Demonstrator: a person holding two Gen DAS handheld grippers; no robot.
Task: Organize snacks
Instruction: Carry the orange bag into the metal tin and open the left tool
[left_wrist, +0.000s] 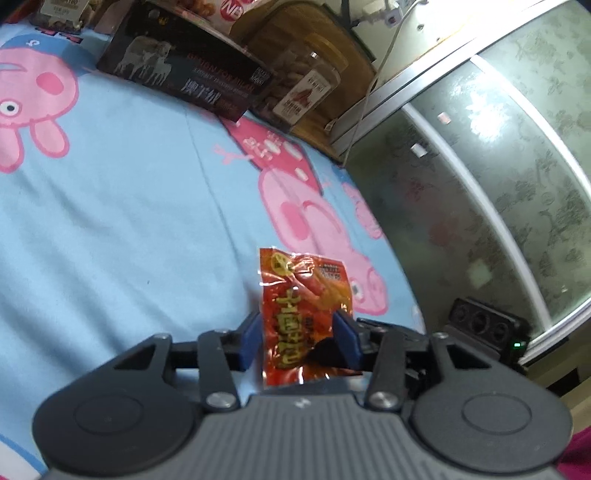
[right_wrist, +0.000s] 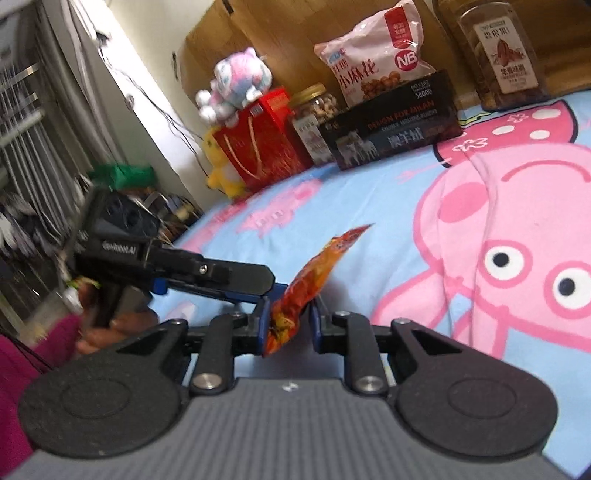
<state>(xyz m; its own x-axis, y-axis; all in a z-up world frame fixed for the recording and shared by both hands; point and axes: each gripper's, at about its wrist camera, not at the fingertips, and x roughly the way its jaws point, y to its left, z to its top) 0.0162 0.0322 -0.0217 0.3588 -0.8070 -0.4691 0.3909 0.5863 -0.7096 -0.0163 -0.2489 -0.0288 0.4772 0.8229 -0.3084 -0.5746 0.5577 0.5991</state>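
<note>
Plainly, your left gripper (left_wrist: 298, 318) had the red snack packet (left_wrist: 303, 295) caught by its two side edges, blue pads pressed against the crinkled foil, with the packet lifted clear of the pale blue sheet (left_wrist: 129, 203) printed with pink cartoon pigs. Its face carried large yellow Chinese characters, too crumpled for you to read with confidence. Your right gripper (right_wrist: 290, 306) had its narrow jaws around the same packet edge-on, and a thin gap showed at one pad, so it was not clamped. Farther back on the sheet lay a black box (right_wrist: 391, 122) lettered "DESIGN FOR MILAN" with "澳羊绒" beneath and white animals at one end. Behind it leaned a pink bag (right_wrist: 373, 59) marked "小麻花" and "NB" in a red circle. Beside the box stood a small gold-lidded nut jar (right_wrist: 314, 110), then a red gift bag (right_wrist: 258, 140) with a plush toy (right_wrist: 236, 85) on top. On the box's other side stood a tall jar (right_wrist: 506, 55) with a nut pictured on its label, the writing blurred.
</note>
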